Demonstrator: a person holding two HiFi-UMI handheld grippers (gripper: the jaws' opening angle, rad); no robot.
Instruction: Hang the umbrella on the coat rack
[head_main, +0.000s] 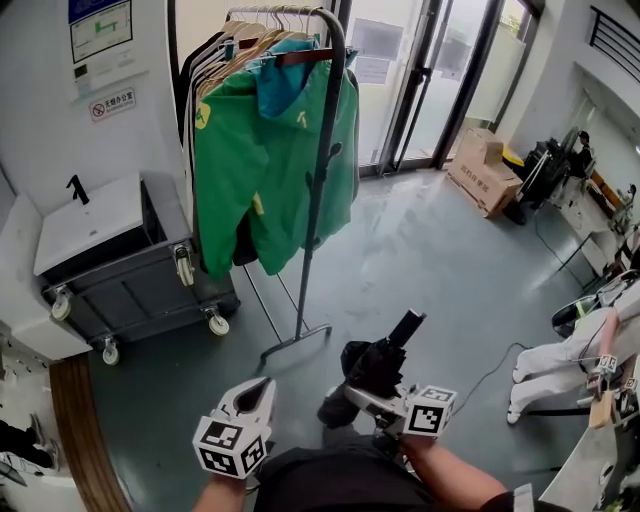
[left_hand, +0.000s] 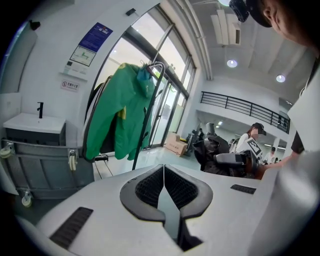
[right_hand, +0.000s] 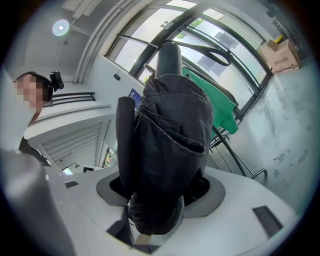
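Note:
A folded black umbrella (head_main: 378, 365) sits in my right gripper (head_main: 366, 393), which is shut on it; its handle end points up and away toward the rack. In the right gripper view the umbrella (right_hand: 170, 150) fills the jaws and hides the fingertips. My left gripper (head_main: 258, 394) hangs low at centre-left, shut and empty; its pads (left_hand: 150, 186) meet in the left gripper view. The coat rack (head_main: 318, 180) is a dark rolling rail ahead, hung with green jackets (head_main: 270, 160) and hangers. The same rack (left_hand: 146, 110) shows in the left gripper view.
A grey wheeled cart (head_main: 130, 270) with a white sink top stands left of the rack. A cardboard box (head_main: 482, 170) lies by the glass doors at the back right. A seated person's legs (head_main: 560, 360) are at the right edge. Grey floor lies between me and the rack.

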